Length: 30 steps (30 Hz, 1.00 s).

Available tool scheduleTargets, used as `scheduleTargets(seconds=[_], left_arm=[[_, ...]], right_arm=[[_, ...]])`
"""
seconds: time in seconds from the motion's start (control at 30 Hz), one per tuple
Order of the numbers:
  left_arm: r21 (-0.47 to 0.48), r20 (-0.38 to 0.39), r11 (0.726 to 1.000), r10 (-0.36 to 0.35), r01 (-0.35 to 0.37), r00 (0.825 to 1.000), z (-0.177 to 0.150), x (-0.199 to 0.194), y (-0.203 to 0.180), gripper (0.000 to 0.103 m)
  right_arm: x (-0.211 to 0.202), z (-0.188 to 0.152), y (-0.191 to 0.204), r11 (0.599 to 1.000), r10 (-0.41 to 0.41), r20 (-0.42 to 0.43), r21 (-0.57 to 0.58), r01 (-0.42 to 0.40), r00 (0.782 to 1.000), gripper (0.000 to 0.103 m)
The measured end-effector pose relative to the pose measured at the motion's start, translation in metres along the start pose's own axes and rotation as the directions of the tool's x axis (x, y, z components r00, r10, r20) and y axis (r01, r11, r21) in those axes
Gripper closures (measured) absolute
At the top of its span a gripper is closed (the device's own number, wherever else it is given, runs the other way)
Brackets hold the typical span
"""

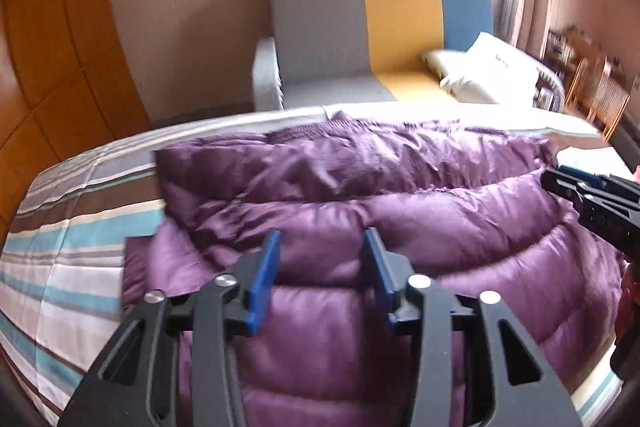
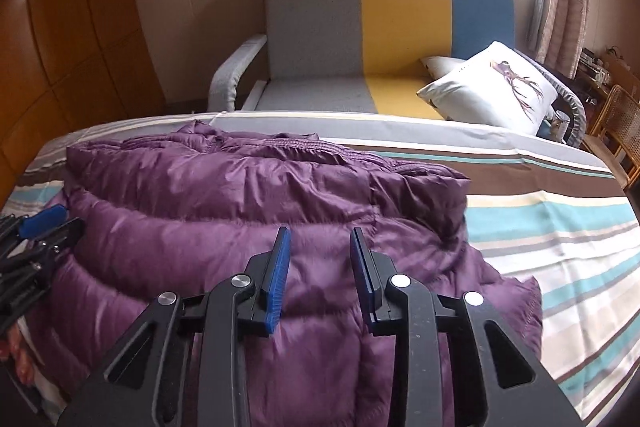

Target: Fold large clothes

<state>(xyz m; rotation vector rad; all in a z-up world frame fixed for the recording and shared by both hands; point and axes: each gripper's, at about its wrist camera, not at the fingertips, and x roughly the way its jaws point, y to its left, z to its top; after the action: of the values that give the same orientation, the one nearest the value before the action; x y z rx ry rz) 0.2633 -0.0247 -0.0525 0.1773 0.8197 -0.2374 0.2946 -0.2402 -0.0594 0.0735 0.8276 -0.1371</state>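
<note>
Jaws of the left gripper (image 1: 322,247) stand apart with nothing between the blue pads, poised over the purple puffer jacket (image 1: 360,211); the right gripper (image 2: 320,245) is likewise parted and empty above the same garment. The jacket lies folded into a thick, quilted, glossy bundle in the middle of the striped bed cover (image 2: 560,227), its far edge near the bed's far edge. Beyond the bed stands a grey, yellow and blue sofa (image 2: 316,27) holding a white cushion (image 2: 492,87).
</note>
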Motion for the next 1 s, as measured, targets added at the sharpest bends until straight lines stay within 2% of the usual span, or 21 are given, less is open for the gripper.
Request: scheduleTargets(seconds=[0.03, 0.13, 0.23, 0.3, 0.53, 0.6, 0.67, 0.7, 0.8, 0.9, 1.0], left_arm=[[0.004, -0.018, 1.000, 0.013, -0.013, 1.000, 0.004, 0.007, -0.003, 0.067], [0.008, -0.055, 1.000, 0.029, -0.029, 0.998, 0.009, 0.027, -0.006, 0.067], [-0.043, -0.087, 0.999, -0.010, 0.007, 0.996, 0.009, 0.041, -0.002, 0.067], [-0.065, -0.079, 0.998, -0.028, 0.023, 0.996, 0.005, 0.047, 0.000, 0.066], [-0.058, -0.039, 0.998, -0.023, 0.020, 0.999, -0.004, 0.049, -0.002, 0.066], [-0.063, -0.029, 0.997, -0.040, 0.038, 0.999, -0.008, 0.038, 0.002, 0.064], [-0.074, -0.013, 0.996, -0.042, 0.041, 0.999, -0.013, 0.024, 0.008, 0.048], [-0.082, 0.001, 0.996, -0.036, 0.036, 0.999, -0.019, 0.013, 0.013, 0.044], [-0.108, 0.031, 0.993, -0.044, 0.048, 0.999, -0.031, -0.007, 0.026, 0.043], [-0.141, 0.054, 0.990, -0.002, 0.010, 0.999, -0.047, -0.028, 0.042, 0.044], [-0.230, 0.062, 0.973, 0.008, 0.006, 0.998, -0.064, -0.044, 0.067, 0.049]], right_arm=[[0.009, 0.004, 0.000, 1.000, -0.022, -0.015, -0.008, 0.022, 1.000, 0.079], [0.034, 0.002, -0.007, 0.999, -0.047, -0.075, 0.010, 0.048, 0.996, 0.080], [0.049, -0.002, -0.015, 0.998, -0.033, -0.088, 0.058, 0.038, 0.996, 0.080], [0.055, -0.005, -0.015, 0.998, -0.038, -0.081, 0.055, 0.042, 0.996, 0.080], [0.059, -0.009, -0.014, 0.997, -0.044, -0.059, 0.054, 0.047, 0.997, 0.080], [0.052, -0.008, -0.018, 0.997, -0.018, -0.053, 0.075, 0.021, 0.998, 0.080], [0.038, -0.009, -0.021, 0.996, -0.005, -0.031, 0.093, 0.007, 1.000, 0.080], [0.028, -0.011, -0.020, 0.995, 0.000, -0.011, 0.096, 0.002, 1.000, 0.080], [0.003, -0.015, -0.014, 0.997, 0.020, 0.018, 0.076, -0.021, 1.000, 0.080], [-0.029, -0.027, -0.002, 0.997, 0.054, 0.044, 0.060, -0.056, 0.998, 0.080], [-0.055, -0.039, 0.008, 0.992, 0.097, 0.067, 0.070, -0.102, 0.993, 0.080]])
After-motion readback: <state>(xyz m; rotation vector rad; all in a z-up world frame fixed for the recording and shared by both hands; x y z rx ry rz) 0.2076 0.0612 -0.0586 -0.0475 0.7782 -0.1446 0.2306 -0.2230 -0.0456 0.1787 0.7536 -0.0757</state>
